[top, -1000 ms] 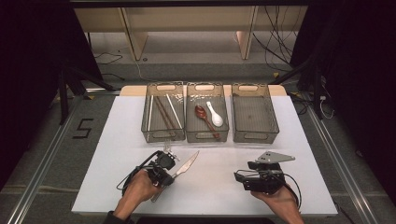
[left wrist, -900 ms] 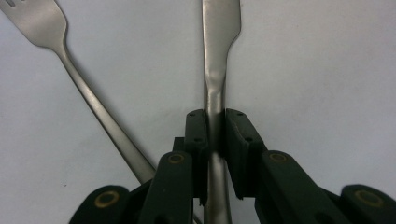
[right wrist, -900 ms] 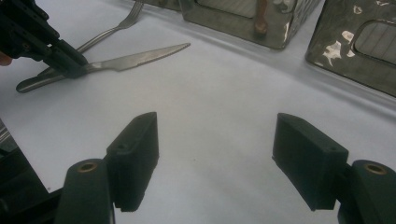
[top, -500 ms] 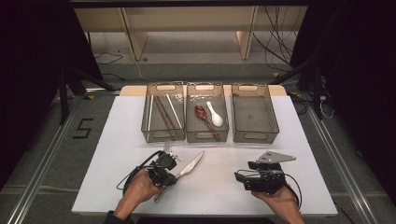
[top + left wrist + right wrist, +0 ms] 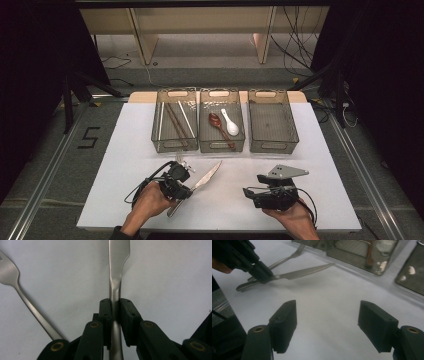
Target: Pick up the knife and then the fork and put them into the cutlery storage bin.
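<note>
A steel table knife (image 5: 205, 178) is clamped by its neck in my left gripper (image 5: 186, 190), near the front left of the white table. In the left gripper view both pads press the knife (image 5: 115, 290), whose blade runs up and away, and a fork (image 5: 23, 298) lies on the table to its left. The fork (image 5: 181, 161) lies just behind that gripper in the high view. My right gripper (image 5: 248, 192) rests at the front right, jaws wide apart with nothing between them (image 5: 327, 327). From there I see the knife (image 5: 299, 272) lifted slightly off the table, the left gripper (image 5: 265, 276) shut on it.
Three clear bins stand in a row at the back: the left bin (image 5: 175, 145) holds chopsticks, the middle bin (image 5: 221, 146) a brown spoon and a white spoon, the right bin (image 5: 273, 145) holds nothing. The white table (image 5: 125, 165) spreads around both hands.
The knife's tip has lifted a little with the left gripper; the right gripper has stayed still.
</note>
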Motion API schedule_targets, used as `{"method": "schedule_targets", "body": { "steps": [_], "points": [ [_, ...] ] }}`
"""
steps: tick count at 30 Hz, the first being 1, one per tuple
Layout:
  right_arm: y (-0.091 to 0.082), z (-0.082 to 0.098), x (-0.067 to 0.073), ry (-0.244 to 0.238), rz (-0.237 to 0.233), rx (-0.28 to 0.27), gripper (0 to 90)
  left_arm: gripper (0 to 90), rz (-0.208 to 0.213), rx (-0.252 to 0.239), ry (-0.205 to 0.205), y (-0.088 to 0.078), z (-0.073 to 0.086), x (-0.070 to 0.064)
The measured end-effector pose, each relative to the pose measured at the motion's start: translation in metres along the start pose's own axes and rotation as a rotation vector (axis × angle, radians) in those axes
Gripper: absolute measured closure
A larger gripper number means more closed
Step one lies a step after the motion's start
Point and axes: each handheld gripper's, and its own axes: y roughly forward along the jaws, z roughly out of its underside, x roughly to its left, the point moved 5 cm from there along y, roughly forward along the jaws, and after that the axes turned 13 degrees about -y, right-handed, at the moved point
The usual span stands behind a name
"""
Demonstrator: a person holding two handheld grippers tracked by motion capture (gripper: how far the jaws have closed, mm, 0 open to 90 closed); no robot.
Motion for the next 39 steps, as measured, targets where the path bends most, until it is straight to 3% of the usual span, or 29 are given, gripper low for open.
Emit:
{"method": "schedule_targets", "body": {
  "steps": [6, 12, 22, 28, 35, 39],
  "points": [
    [0.007, -0.014, 0.025, -0.118, -0.025, -0.036, 31.3, 79.3, 0.019, 0.000, 0.017, -0.004, -0.001, -0.008],
    [0.017, -0.024, 0.049, -0.272, -0.027, -0.040, 30.8, 79.3, 0.036, 0.015, 0.050, -0.008, -0.001, -0.018],
    [0.030, -0.027, 0.070, -0.457, 0.011, -0.025, 30.8, 79.3, 0.061, 0.044, 0.093, -0.014, 0.000, -0.032],
    [0.037, -0.026, 0.077, -0.539, 0.036, -0.006, 30.9, 79.3, 0.072, 0.052, 0.110, -0.016, 0.001, -0.037],
    [0.041, -0.025, 0.080, -0.591, 0.051, 0.013, 31.3, 79.3, 0.078, 0.067, 0.124, -0.016, 0.001, -0.041],
    [0.044, -0.025, 0.083, -0.647, 0.061, 0.031, 31.8, 79.2, 0.084, 0.074, 0.129, -0.014, 0.002, -0.044]
  ]
}}
